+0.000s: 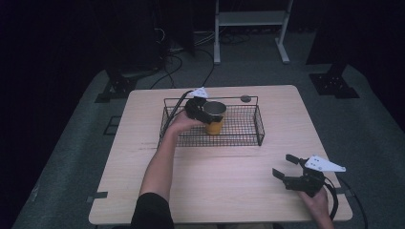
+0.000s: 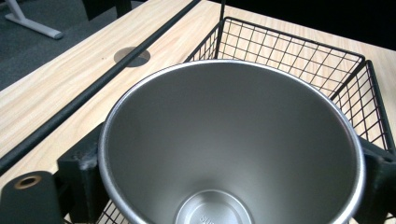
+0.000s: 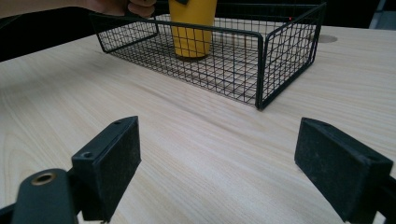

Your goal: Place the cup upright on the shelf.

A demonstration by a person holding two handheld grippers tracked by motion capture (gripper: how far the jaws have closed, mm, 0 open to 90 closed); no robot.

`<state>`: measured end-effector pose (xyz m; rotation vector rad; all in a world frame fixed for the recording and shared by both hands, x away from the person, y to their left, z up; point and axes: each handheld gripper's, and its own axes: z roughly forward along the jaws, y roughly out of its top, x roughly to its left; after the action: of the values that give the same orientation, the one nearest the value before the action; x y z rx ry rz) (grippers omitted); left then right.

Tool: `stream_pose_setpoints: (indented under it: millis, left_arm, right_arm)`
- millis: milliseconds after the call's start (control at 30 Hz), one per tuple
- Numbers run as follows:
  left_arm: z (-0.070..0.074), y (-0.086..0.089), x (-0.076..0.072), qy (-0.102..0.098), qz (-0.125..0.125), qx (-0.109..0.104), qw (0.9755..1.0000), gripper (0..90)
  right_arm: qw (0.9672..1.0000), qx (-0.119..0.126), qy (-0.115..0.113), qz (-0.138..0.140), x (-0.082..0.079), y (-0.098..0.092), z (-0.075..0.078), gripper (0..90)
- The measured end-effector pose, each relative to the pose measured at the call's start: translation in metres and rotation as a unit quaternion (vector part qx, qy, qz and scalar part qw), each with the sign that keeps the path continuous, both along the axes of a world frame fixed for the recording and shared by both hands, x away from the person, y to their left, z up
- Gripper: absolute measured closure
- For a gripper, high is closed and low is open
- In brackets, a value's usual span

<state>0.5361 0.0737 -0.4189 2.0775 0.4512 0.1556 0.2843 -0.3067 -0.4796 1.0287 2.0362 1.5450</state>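
A pale wooden table fills the middle of the high view, and toward its upper centre sits a black wire basket — in the right gripper view it lies across the top of the frame. Inside the basket, left of its middle, a yellow cup with a steel lining stands upright on the mesh, and the left gripper grips it on both sides near the rim — its pads press against the outer wall. At the lower right of the high view the right gripper hangs just over bare tabletop with its jaws spread wide and nothing between them.
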Motion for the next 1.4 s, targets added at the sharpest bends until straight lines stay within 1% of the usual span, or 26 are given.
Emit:
stream_pose_setpoints:
  millis: [167, 333, 400, 467, 500, 633, 767, 867, 1100, 1167, 1267, 1400]
  left_arm:
    - [0.0, 0.0, 0.0, -0.003, 0.004, 0.004, 1.0, 4.8]
    - [-0.001, -0.002, -0.001, -0.006, 0.006, 0.016, 0.9998, 3.1]
    - [-0.001, -0.002, -0.001, -0.005, 0.007, 0.015, 0.9999, 3.0]
    - [0.0, -0.002, -0.001, -0.008, 0.008, 0.014, 0.9998, 2.4]
    - [0.001, -0.002, -0.001, -0.009, 0.01, 0.009, 0.9999, 2.4]
    - [0.003, -0.002, -0.002, -0.014, 0.011, 0.007, 0.9998, 2.2]
    - [0.006, -0.001, -0.003, -0.018, 0.02, 0.004, 0.9996, 1.8]
    - [0.007, -0.002, -0.004, -0.018, 0.018, 0.003, 0.9997, 1.8]
    - [0.01, -0.004, -0.005, -0.028, 0.016, 0.004, 0.9995, 1.9]
    - [0.011, -0.003, -0.006, -0.029, 0.015, 0.001, 0.9995, 1.8]
    - [0.013, -0.004, -0.008, -0.033, 0.012, 0.006, 0.9994, 1.8]
    - [0.015, -0.005, -0.01, -0.035, 0.006, 0.008, 0.9993, 1.8]
  right_arm:
    - [1.0, 0.0, 0.0, -0.001, 0.0, 0.0, 0.0, 13.4]
    - [1.0, 0.0, -0.001, -0.001, 0.0, 0.0, 0.0, 13.4]
    - [1.0, 0.0, 0.0, -0.001, 0.0, 0.0, 0.0, 13.3]
    - [1.0, 0.005, 0.0, -0.001, 0.0, -0.002, 0.0, 13.3]
    - [1.0, 0.007, 0.001, -0.001, 0.0, -0.002, 0.0, 13.2]
    - [0.9999, 0.011, 0.002, 0.0, 0.001, -0.003, 0.0, 13.2]
    - [0.9999, 0.011, 0.002, 0.002, 0.001, -0.003, 0.0, 13.2]
    - [0.9999, 0.011, 0.002, 0.002, 0.001, -0.003, 0.0, 13.2]
    - [1.0, 0.008, 0.002, 0.001, 0.0, -0.002, 0.0, 13.2]
    - [1.0, 0.006, 0.002, 0.001, 0.0, -0.002, 0.0, 13.2]
    - [1.0, 0.003, 0.003, 0.001, 0.0, -0.001, 0.0, 13.2]
    - [1.0, 0.003, 0.003, 0.001, 0.0, -0.001, 0.0, 13.2]
